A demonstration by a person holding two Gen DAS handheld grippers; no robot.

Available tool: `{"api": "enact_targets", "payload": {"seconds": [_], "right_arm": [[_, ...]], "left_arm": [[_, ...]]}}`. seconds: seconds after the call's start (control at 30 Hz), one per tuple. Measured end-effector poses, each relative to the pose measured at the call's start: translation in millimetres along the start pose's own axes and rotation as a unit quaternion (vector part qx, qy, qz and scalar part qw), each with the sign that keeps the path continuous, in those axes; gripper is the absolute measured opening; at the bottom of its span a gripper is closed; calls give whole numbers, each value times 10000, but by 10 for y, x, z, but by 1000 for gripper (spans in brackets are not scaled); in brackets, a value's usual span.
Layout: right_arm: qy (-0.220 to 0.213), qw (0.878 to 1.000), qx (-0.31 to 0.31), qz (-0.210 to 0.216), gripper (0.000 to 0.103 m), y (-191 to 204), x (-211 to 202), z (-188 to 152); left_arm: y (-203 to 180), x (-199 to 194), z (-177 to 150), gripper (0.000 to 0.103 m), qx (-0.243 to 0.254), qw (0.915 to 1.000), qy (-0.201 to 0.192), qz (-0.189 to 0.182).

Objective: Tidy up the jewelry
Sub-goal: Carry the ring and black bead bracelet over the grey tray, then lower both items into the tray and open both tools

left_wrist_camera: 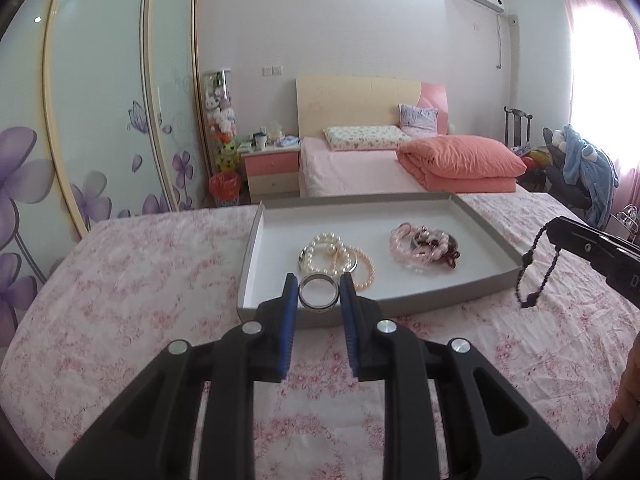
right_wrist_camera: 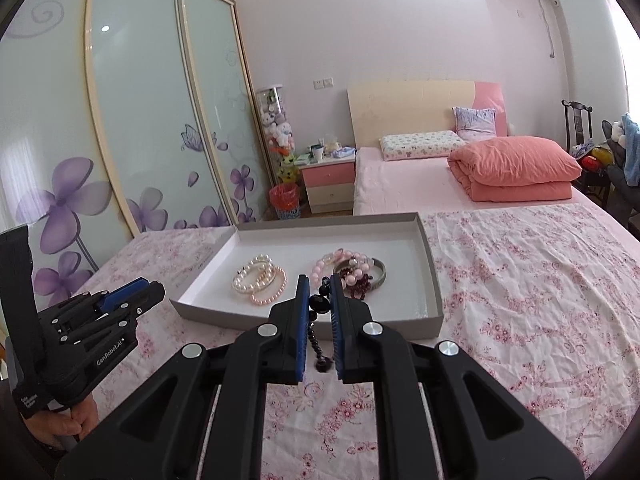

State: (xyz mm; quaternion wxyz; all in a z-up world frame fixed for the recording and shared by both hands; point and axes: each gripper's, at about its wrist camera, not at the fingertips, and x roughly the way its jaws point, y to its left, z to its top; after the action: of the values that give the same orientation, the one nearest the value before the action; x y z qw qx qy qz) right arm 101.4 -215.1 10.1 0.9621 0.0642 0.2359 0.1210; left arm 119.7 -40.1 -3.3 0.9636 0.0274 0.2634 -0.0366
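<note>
The left tool [left_wrist_camera: 319, 285] holds a silver ring-shaped bangle [left_wrist_camera: 319, 292] between its blue pads, above the near edge of a flat grey box [left_wrist_camera: 256, 236]. The right tool [right_wrist_camera: 320, 294] is nearly closed and pinches a string of black beads [right_wrist_camera: 319, 312]; the string hangs down between its fingers. In the left wrist view the same tool [left_wrist_camera: 560, 232] comes in from the right side, with the black beads [left_wrist_camera: 528, 276] hanging as a loop under its tip.

The box [right_wrist_camera: 434, 280] lies on a bed with a pink flowered sheet [right_wrist_camera: 520, 280]. Inside it are two groups of jewelry, apart from each other. On the left lie pearl bracelets [left_wrist_camera: 332, 258], white and peach colored. On the right lies a pile of pink bead bracelets [left_wrist_camera: 420, 246] with some dark red beads and a grey bangle [right_wrist_camera: 380, 274].

In the right wrist view the left tool [right_wrist_camera: 136, 292] is seen at the left edge, and a hand [right_wrist_camera: 76, 420] grips its handle. On its side, white letters read "GenRobot.AI". A smaller label on the handle is too small to read.
</note>
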Motion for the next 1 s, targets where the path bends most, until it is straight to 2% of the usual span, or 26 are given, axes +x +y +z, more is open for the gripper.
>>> {"api": "enact_targets", "payload": {"seconds": [0.3, 1.0], "right_arm": [[-352, 9993, -156, -30, 11, 115, -86, 142], [-537, 9980, -323, 2, 11, 203, 20, 360]], "left_arm": [[-99, -117, 143, 22, 93, 9995, -311, 34], [-76, 88, 320, 22, 114, 9993, -352, 1]]}}
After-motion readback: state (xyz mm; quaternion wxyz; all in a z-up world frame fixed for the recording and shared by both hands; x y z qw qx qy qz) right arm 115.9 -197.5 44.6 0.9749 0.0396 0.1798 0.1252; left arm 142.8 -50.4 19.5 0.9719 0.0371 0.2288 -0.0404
